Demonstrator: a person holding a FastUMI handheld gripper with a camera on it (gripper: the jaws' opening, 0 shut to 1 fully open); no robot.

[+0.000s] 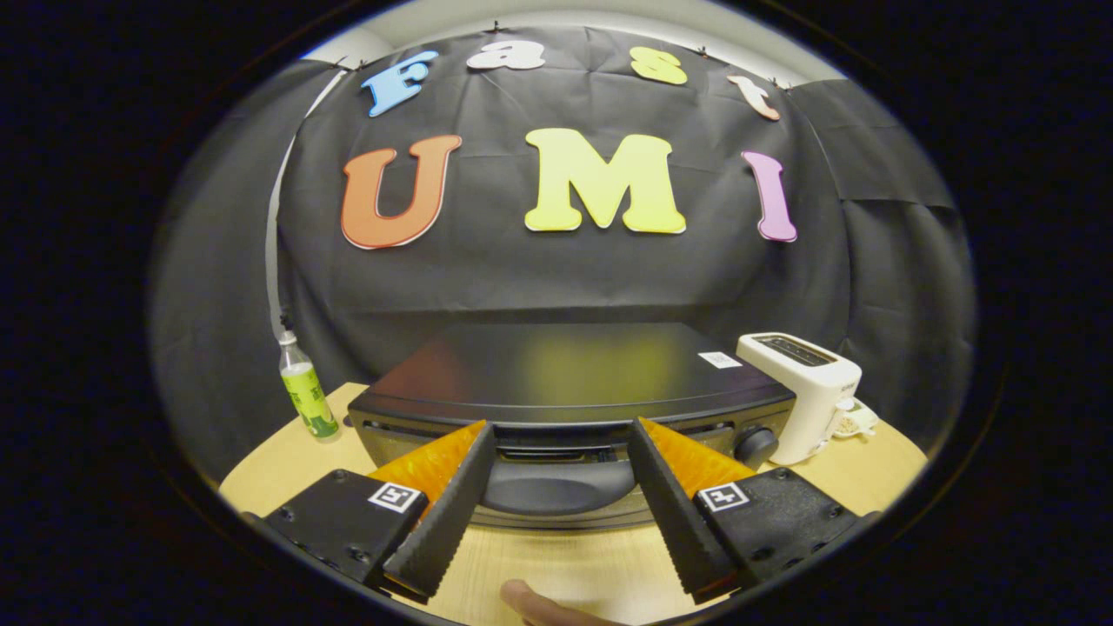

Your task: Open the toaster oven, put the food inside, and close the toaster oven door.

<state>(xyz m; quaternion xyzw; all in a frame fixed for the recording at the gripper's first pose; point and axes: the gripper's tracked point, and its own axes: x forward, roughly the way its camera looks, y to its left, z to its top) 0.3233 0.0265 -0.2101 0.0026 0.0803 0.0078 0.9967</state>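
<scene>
A black toaster oven [565, 369] stands on the light wooden table [556, 565], seen from slightly above, with its door shut. Its curved door handle [561, 487] lies just ahead of my fingertips, in the gap between them. My gripper [561, 435] is open, and the fingers touch nothing. A knob [755, 445] sits at the oven's front right. A brownish rounded thing [535, 604], perhaps the food or a fingertip, shows on the table below the fingers; I cannot tell which.
A white slot toaster [804, 391] stands right of the oven, with a small white cup-like thing [854, 422] beside it. A green-labelled bottle [306, 391] stands left of the oven near the cloth wall. Bare table lies in front of the oven.
</scene>
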